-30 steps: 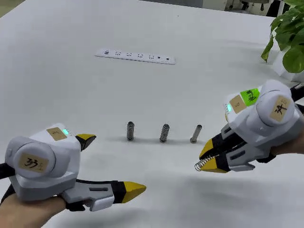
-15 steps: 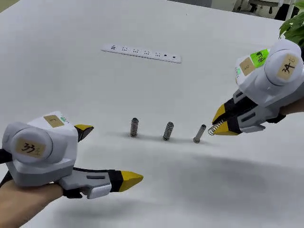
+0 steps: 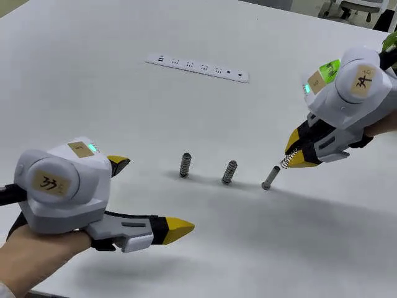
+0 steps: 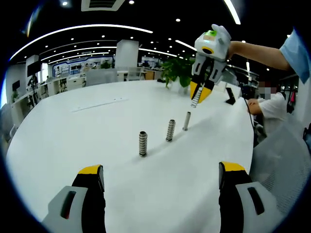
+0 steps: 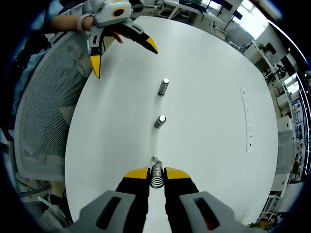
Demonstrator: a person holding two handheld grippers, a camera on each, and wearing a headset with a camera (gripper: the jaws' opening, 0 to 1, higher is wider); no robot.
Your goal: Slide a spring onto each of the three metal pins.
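On the white worktop (image 3: 124, 93), three short grey metal pins stand in a row near the middle of the head view. The spring-covered left pin (image 3: 185, 164) and the spring-covered middle pin (image 3: 230, 172) are each sheathed in coils, while the bare pin (image 3: 270, 177) at the right end of the row is uncovered. The right hand-held gripper (image 3: 291, 154), at the right of the frame, has its yellow-tipped jaws clamped on a small coiled steel spring (image 3: 286, 162). The spring juts from the tips, just above and to the upper right of the bare pin, without touching it. In the right gripper view the spring sits pinched between the jaws at bottom centre, in line with the row of pins. The left hand-held gripper (image 3: 154, 195) is at the lower left of the head view, its jaws spread wide apart and holding nothing, well apart from the pins. A long white power strip (image 3: 197, 67) lies flat at upper centre.
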